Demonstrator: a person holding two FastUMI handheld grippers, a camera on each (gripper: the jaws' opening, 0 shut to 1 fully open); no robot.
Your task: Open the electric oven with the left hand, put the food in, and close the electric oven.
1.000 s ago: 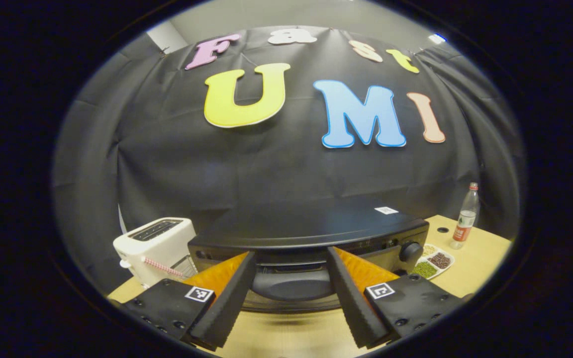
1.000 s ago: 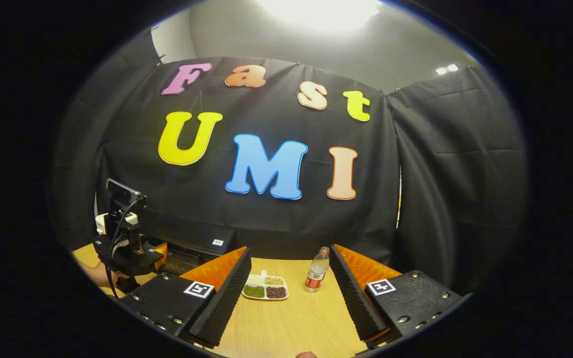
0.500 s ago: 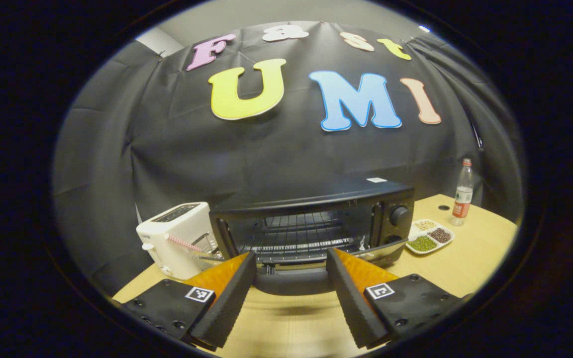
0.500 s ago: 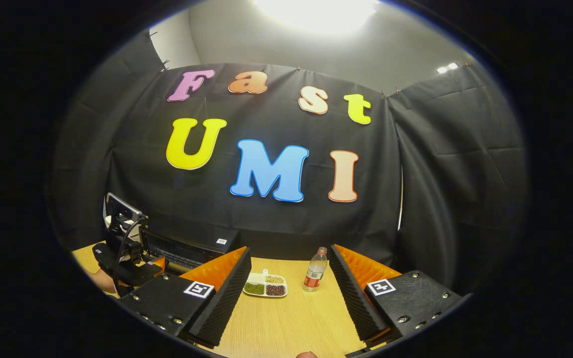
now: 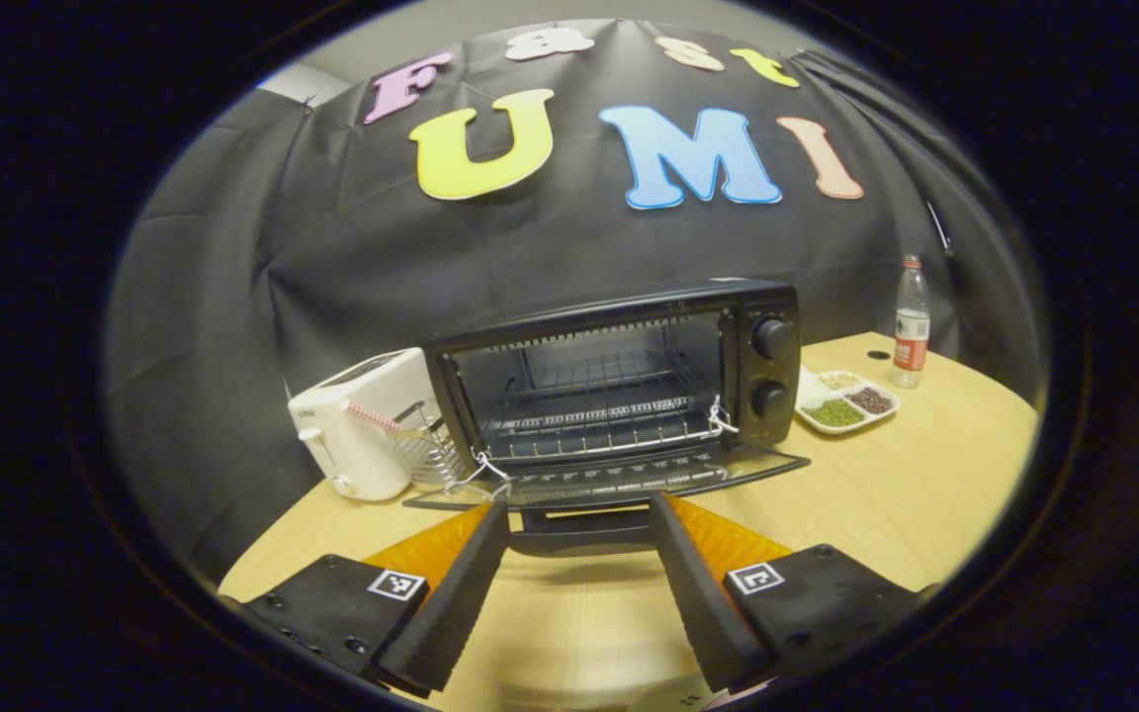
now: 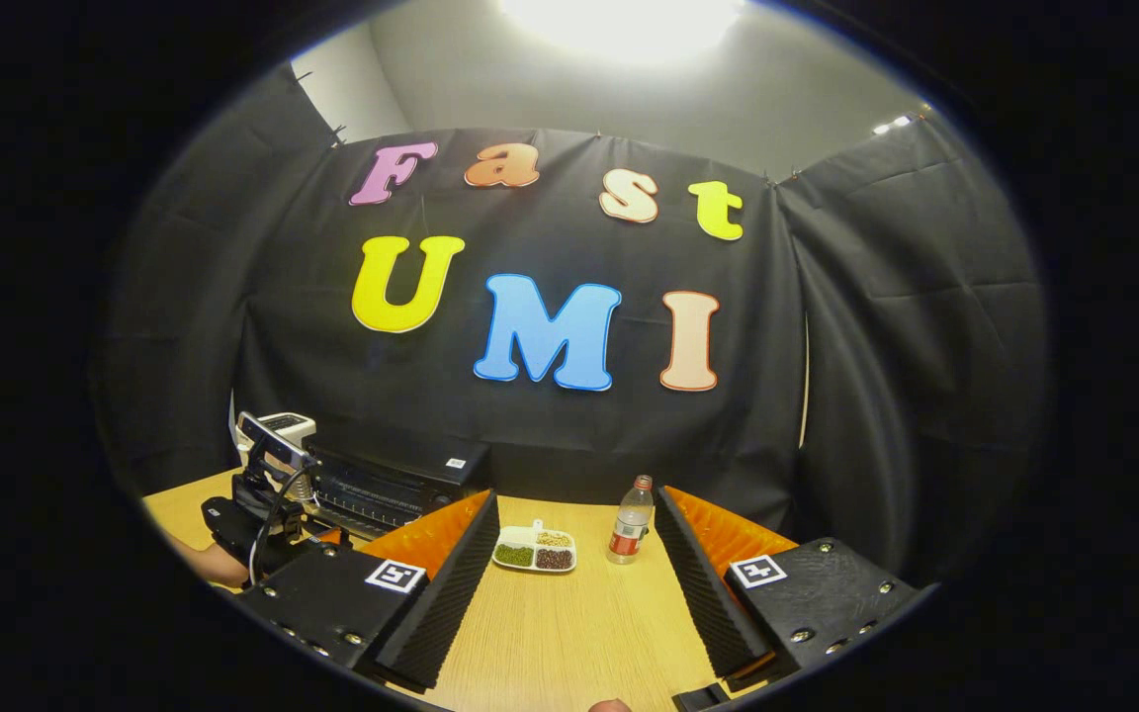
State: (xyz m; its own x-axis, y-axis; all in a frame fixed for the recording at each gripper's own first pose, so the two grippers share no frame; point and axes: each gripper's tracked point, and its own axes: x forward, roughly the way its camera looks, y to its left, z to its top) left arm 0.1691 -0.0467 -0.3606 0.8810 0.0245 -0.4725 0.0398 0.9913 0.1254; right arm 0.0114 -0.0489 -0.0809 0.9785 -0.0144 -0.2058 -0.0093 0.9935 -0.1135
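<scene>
With the electric oven point(image 5: 619, 386) at my twelve o'clock, door down flat and rack bare, the opening is done, and both my left gripper point(image 5: 577, 583) and right gripper point(image 6: 579, 583) gape empty, the food tray point(image 6: 534, 549) waiting at twelve, unloaded.

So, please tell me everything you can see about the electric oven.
The electric oven is a black, metal-looking box standing on the wooden table. Its glass door lies fully open, folded down flat. Inside is a wire rack; two round knobs sit on its right panel. A white toaster stands beside it.
</scene>
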